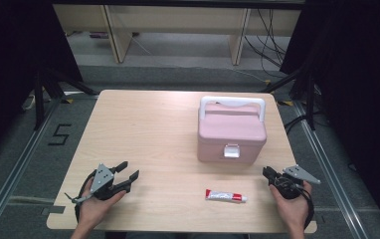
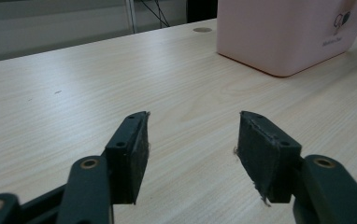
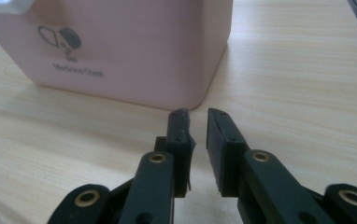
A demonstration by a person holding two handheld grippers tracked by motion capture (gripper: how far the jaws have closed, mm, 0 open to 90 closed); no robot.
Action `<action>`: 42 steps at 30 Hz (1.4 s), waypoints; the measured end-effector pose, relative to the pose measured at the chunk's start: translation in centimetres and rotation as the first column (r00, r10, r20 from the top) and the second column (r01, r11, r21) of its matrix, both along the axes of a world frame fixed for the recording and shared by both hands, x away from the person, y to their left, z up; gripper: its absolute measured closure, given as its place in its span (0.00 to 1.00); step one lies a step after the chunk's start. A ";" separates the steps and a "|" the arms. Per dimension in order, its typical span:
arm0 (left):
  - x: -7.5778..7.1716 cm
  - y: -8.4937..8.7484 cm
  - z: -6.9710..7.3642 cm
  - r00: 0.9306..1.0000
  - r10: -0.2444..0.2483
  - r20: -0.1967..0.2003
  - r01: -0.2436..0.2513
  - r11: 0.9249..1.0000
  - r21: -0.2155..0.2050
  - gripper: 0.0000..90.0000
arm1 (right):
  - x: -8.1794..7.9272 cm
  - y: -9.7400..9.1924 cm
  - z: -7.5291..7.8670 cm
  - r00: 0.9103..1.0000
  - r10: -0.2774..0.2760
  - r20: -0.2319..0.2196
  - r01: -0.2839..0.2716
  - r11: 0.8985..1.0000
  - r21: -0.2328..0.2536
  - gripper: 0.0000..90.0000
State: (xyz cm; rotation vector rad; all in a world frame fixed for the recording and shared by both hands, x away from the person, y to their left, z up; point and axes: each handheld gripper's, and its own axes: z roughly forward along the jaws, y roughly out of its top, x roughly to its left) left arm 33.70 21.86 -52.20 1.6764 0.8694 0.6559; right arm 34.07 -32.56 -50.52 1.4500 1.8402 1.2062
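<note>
High view: pink box [image 1: 232, 130] sits closed mid-table w/ latch facing the person; tube [image 1: 226, 196] lies flat in front of it, near the right gripper [image 1: 269, 173]. Left gripper [image 1: 128, 177] rests far left, jaws wide, empty.

Left gripper view: bare table [image 2: 74, 93] between jaws, box off to the right.

Right gripper view: jaws almost together, a narrow gap, nothing in it, aimed at the box corner.

Risk, imo: that slit may be too narrow for the tube, so it'd get nudged away, not grabbed.

"Medicine Chest" on pink box [image 3: 120, 51]; floor "5" [image 1: 60, 134]
</note>
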 end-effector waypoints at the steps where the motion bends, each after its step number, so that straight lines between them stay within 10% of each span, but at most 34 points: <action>1: -0.1 0.0 0.0 1.000 0.005 -0.001 -0.005 1.000 0.005 0.50 | 0.0 -0.1 0.0 1.000 0.000 0.007 0.000 1.000 -0.016 0.91; 19: -0.1 0.3 0.6 1.000 -0.007 -0.023 0.006 0.999 -0.048 0.75 | 0.7 -0.1 0.9 1.000 -0.018 0.020 0.018 1.000 -0.016 1.00; 30: 1.9 -3.5 3.9 0.991 -0.130 0.002 0.130 0.989 -0.074 0.81 | 1.2 0.3 2.5 0.998 -0.020 0.064 0.021 1.000 -0.012 1.00; 42: 3.5 -8.8 6.7 0.967 -0.251 0.044 0.253 0.967 -0.028 0.84 | 1.1 2.8 3.1 0.997 0.051 0.052 -0.053 0.998 0.021 1.00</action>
